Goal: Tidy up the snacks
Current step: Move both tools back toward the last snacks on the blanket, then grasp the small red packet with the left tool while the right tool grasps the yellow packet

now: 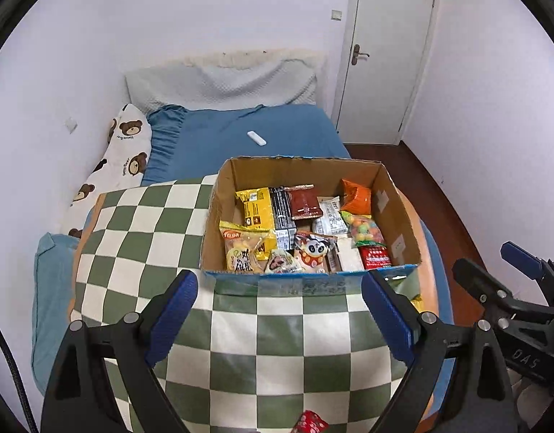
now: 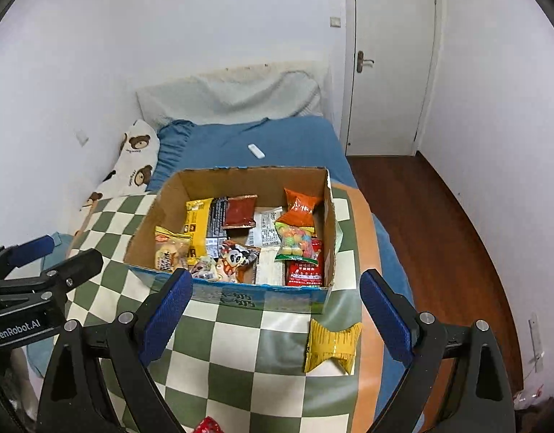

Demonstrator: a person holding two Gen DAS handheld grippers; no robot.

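My left gripper (image 1: 278, 312) hangs spread wide and empty over the checked blanket (image 1: 139, 238), just short of the cardboard box (image 1: 219, 213) packed with snacks. A red packet (image 1: 309, 422) lies near me. From the right, my right gripper (image 2: 273, 312) gapes empty too; a yellow packet (image 2: 331, 346) lies beside the box (image 2: 150, 220).

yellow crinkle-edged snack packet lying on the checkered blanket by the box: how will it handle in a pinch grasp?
The yellow crinkle-edged foil snack packet looks puffed with pinched ends, so it probably is light and squashes under the jaws. Its glossy film may slip. Lying flat on the soft green-and-cream checkered blanket, it likely won't roll, but the bedding may give beneath it.
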